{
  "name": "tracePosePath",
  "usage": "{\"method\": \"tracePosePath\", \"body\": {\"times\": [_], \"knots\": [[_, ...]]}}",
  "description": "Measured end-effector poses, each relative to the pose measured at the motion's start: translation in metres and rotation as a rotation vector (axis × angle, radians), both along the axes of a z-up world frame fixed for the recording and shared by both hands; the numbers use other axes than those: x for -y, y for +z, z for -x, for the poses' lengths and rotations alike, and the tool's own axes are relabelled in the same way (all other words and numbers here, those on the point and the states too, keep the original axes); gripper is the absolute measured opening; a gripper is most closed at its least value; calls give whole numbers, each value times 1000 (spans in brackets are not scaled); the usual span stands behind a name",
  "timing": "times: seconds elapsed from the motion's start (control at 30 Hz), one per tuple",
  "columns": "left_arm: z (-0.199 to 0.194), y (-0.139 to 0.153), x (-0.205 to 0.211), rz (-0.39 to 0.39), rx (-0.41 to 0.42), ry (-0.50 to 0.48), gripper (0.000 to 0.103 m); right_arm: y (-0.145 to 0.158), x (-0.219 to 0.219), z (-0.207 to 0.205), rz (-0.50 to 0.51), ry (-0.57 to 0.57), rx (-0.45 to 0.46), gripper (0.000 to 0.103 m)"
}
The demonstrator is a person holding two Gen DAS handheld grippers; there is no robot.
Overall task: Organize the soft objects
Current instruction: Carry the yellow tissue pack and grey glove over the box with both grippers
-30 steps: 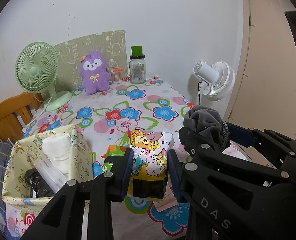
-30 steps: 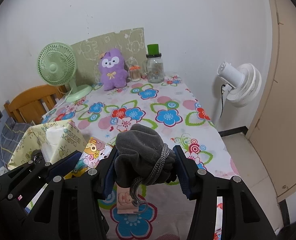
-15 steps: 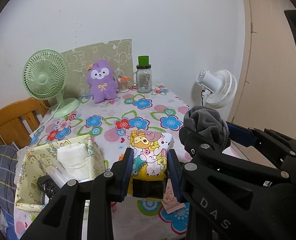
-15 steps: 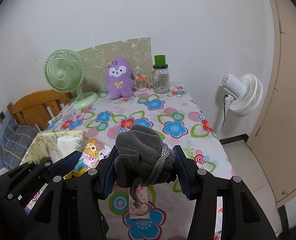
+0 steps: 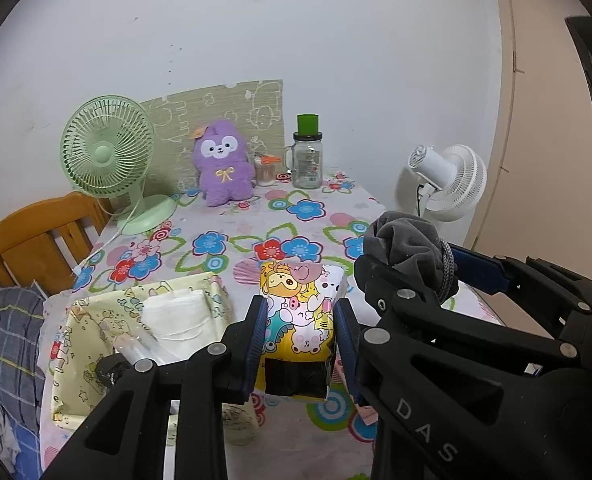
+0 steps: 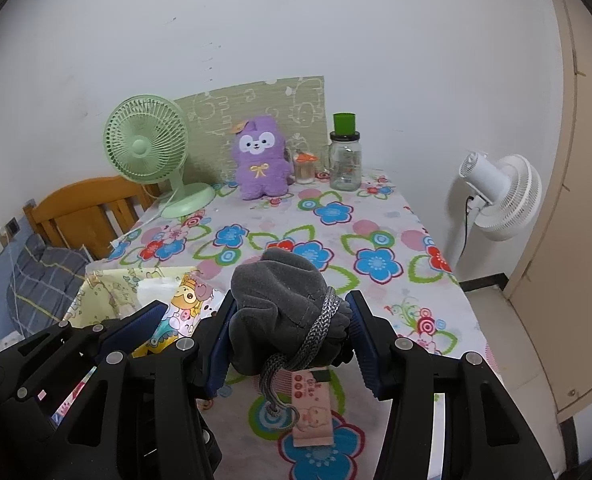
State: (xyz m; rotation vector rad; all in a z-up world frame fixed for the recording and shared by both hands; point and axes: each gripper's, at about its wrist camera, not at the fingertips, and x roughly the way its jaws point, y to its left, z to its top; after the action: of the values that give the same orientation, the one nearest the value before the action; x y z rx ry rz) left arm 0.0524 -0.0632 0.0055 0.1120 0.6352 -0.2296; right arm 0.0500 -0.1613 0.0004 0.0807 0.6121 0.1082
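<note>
My left gripper (image 5: 301,332) is shut on a colourful cartoon-print tissue pack (image 5: 299,316), held above the near end of the flowered table (image 5: 232,240). Just to its right, my right gripper (image 6: 290,332) is shut on a grey drawstring pouch (image 6: 284,304); its grey cord (image 6: 316,332) hangs down with a pink tag (image 6: 312,412). The pouch (image 5: 408,244) also shows in the left wrist view, and the tissue pack (image 6: 182,304) in the right wrist view. A yellow-green fabric basket (image 5: 96,320) at the near left holds a white folded cloth (image 5: 180,316). A purple plush toy (image 5: 222,168) sits at the back.
A green desk fan (image 5: 106,152) stands at the back left, a glass jar with a green lid (image 5: 307,156) and a small container (image 5: 265,170) beside the plush. A white floor fan (image 5: 452,180) stands right of the table. A wooden chair (image 5: 36,240) is at left.
Both grippers have pulled back and risen with their loads, so the table, plush and fans look smaller and farther. The basket has slid toward the middle of the left wrist view.
</note>
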Motion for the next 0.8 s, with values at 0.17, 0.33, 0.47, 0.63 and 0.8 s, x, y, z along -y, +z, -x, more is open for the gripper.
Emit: {"method": "tracePosePath", "body": {"times": [0.17,0.33,0.47,0.63,0.8], "knots": [[-4,0,-12,3,-4,15,34,2,-13,-6,6,16,-3,56],[-10,1,-22,4,-4,28,34,3,-26,-12,10,31,-5,56],[-13,-2,-30,6,-8,38,34,2,-37,-16,14,42,-9,56],[-17,-5,-41,9,-12,49,34,0,-50,-23,21,57,-17,56],[-23,-9,-54,14,-19,61,34,-4,-63,-30,24,81,-36,56]]}}
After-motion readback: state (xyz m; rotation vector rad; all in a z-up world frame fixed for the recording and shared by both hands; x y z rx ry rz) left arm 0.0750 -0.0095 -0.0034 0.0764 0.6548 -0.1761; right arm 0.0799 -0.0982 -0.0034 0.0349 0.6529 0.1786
